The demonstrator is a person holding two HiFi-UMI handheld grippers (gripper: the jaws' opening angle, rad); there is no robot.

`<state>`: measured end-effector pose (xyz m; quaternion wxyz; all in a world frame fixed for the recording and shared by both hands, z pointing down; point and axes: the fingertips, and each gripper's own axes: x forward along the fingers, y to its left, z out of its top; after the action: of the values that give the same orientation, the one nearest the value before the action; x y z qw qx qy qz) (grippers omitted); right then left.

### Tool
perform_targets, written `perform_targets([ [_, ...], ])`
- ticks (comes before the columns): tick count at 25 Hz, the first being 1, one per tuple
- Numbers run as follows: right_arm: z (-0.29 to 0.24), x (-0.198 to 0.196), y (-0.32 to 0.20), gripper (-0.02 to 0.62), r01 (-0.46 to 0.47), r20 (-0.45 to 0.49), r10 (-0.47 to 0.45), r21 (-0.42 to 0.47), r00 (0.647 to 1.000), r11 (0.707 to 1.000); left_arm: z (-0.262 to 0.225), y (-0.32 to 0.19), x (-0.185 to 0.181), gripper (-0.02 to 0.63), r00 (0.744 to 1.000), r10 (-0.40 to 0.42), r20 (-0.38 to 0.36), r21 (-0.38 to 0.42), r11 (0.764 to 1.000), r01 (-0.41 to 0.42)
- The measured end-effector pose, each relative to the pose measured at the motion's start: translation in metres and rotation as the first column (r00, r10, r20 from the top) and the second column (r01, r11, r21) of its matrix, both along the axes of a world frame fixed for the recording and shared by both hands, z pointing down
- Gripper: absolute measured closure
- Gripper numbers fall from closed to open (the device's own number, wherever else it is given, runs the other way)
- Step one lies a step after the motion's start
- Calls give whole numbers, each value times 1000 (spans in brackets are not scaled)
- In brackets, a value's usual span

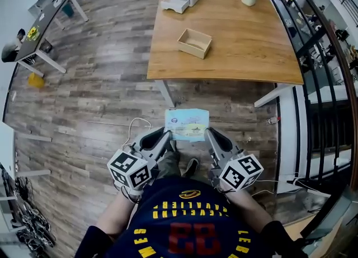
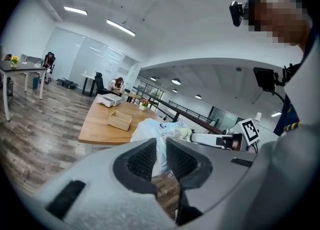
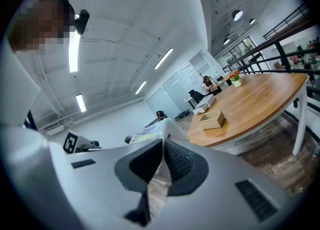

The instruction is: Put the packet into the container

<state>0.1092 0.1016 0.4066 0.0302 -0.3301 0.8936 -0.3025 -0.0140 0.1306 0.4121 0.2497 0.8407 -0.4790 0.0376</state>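
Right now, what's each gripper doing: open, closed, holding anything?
Left gripper: closed on the packet, at its left edge.
Right gripper: closed on the same packet, at its right edge.

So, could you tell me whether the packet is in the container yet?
Out. The left gripper and right gripper hold the packet over the floor, while the container sits on the table ahead.

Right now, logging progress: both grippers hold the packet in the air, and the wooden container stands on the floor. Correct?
No. The head view shows the wooden container standing on the table instead. The left gripper and right gripper do hold the packet in the air.
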Motion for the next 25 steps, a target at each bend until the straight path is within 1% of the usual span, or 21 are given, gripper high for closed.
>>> perform_targets([
  [6,8,-1,-28,575,-20,-5,20,-19,1000,1000,10,-33,-2,546,998,51,-27,-4,999,-51],
  [12,10,-12,-65,575,-69,-36,68,-35,997,997,11,-76,-13,546,994,109,-28,-1,994,-109],
  [19,15,-45,-116,575,-111,-68,108,-52,992,992,16,-135,-47,546,987,160,-31,-1,987,-160],
  [25,16,-74,-147,575,-140,-88,135,-56,987,988,17,-172,-75,546,980,197,-36,7,980,-197],
])
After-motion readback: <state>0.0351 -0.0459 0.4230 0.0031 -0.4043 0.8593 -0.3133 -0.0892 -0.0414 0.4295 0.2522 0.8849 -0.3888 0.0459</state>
